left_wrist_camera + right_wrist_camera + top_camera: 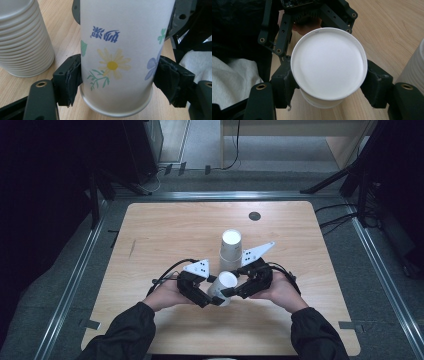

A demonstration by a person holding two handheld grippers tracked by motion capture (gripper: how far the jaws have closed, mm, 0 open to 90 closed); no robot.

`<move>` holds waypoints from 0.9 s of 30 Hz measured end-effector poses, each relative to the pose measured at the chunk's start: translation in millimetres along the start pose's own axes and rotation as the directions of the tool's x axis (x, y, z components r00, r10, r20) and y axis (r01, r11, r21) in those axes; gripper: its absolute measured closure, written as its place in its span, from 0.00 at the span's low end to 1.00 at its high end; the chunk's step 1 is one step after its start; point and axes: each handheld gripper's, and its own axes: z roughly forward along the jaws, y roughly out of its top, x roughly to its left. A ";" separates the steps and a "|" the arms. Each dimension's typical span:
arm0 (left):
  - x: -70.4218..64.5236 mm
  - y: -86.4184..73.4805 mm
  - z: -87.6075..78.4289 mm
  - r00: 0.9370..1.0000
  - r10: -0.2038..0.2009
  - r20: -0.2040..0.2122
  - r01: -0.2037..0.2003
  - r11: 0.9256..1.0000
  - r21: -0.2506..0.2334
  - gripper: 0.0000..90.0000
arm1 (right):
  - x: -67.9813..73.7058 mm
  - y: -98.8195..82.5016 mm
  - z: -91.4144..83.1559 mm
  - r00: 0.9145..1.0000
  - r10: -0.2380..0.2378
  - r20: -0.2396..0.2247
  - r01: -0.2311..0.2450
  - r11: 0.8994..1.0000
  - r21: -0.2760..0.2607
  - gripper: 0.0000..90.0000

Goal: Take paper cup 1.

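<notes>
L gripper [212,296] is clamped on the paper cup [223,286], its pads pressing both sides of the flowered wall; R gripper [231,292] pinches the same cup just under the closed base. We see the cup upside down and tilted: white flat bottom faces up, open mouth points down toward the table [165,227]. Its long axis leans from 6 o'clock at the mouth toward 12 at the base. It sits near the table's 6 o'clock edge, betw. both hands. The stack of cups [230,249] stands inverted just beyond, at 12 from the held cup, close by
</notes>
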 end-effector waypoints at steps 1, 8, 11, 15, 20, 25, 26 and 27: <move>0.0 0.0 0.0 1.000 0.000 0.000 0.000 1.000 0.000 0.30 | 0.0 0.0 0.0 1.000 0.000 0.000 0.000 1.000 0.000 0.39; -0.4 -0.2 -2.8 1.000 0.008 0.010 -0.008 1.000 -0.007 0.34 | 0.6 0.8 -0.9 1.000 0.013 -0.003 -0.013 1.000 -0.004 0.39; -0.9 0.3 -4.1 1.000 0.020 0.016 -0.020 1.000 0.008 0.35 | 1.3 1.4 0.0 1.000 0.015 -0.010 -0.014 1.000 0.006 0.38; -1.0 2.0 -8.5 0.999 0.025 0.020 -0.025 1.000 0.009 0.35 | 2.3 1.1 0.4 1.000 -0.001 0.004 0.001 1.000 -0.003 0.31; 0.7 2.3 -16.1 1.000 0.009 0.005 -0.009 1.000 0.030 0.35 | 4.0 -0.9 -7.2 0.999 -0.012 0.052 0.013 1.000 -0.018 0.24; 3.6 5.3 -24.1 1.000 -0.011 -0.010 0.012 0.997 0.075 0.35 | 6.2 -7.8 -11.0 0.996 -0.007 0.089 0.006 1.000 0.012 0.25; 4.2 8.2 -26.1 1.000 -0.001 -0.018 0.003 0.995 0.098 0.35 | 7.1 -9.1 -10.8 0.995 -0.013 0.100 0.011 1.000 0.023 0.26; 5.1 9.7 -27.1 1.000 0.002 -0.015 0.000 0.994 0.107 0.35 | 8.0 -10.2 -10.3 0.994 -0.017 0.107 0.014 1.000 0.027 0.26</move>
